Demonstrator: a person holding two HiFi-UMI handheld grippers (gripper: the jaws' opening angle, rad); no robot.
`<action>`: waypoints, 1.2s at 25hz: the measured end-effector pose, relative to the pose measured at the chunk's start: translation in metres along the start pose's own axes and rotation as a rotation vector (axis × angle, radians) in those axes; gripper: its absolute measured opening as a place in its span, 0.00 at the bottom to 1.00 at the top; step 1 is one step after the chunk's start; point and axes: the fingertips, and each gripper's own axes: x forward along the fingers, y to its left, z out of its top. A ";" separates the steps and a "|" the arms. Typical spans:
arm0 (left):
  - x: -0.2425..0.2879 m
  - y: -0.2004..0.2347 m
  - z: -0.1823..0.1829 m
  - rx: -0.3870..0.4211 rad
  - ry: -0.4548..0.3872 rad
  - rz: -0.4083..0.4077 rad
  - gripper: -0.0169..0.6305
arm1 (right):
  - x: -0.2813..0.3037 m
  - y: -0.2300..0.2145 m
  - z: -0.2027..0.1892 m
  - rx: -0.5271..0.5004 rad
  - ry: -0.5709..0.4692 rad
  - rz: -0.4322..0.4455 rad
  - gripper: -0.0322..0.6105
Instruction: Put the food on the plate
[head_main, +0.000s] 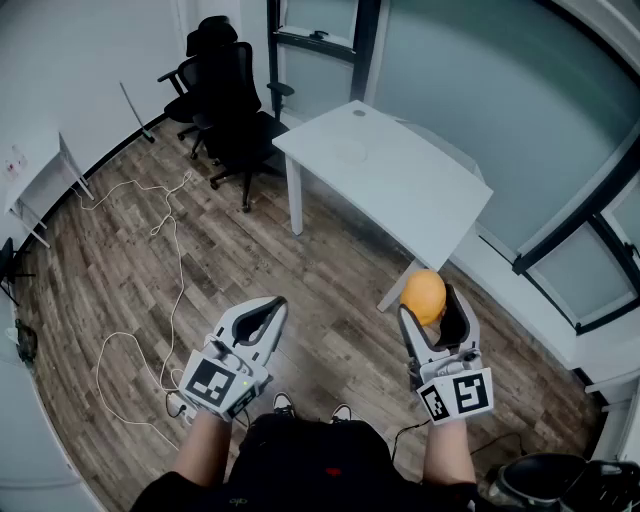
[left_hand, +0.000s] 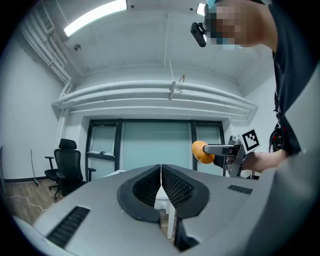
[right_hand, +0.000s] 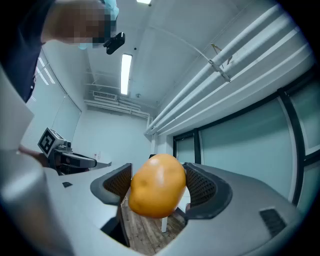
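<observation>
An orange-yellow potato-like food (head_main: 424, 296) sits between the jaws of my right gripper (head_main: 432, 312), which is shut on it and held up in the air near the white table's near corner. From the right gripper view the food (right_hand: 157, 186) fills the gap between both ribbed pads. My left gripper (head_main: 262, 322) hangs over the wooden floor at lower left, jaws shut and empty; in its own view the tips (left_hand: 161, 181) meet. The left gripper view also catches the right gripper with the food (left_hand: 201, 151) out to its right. No plate is in view.
A white table (head_main: 385, 175) stands ahead, its top bare but for a faint round mark. Black office chairs (head_main: 222, 90) stand at the back left. White cables (head_main: 150, 300) trail across the wooden floor. Glass walls run along the right side.
</observation>
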 end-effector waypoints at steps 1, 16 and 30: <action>-0.001 -0.003 -0.001 0.003 -0.009 -0.008 0.06 | -0.001 0.002 0.000 0.000 0.001 0.000 0.60; -0.010 0.001 -0.001 -0.016 -0.031 -0.058 0.06 | 0.009 0.011 0.003 0.046 0.010 -0.031 0.60; -0.058 0.088 -0.013 -0.006 -0.043 -0.056 0.06 | 0.066 0.087 0.002 0.043 0.004 -0.020 0.60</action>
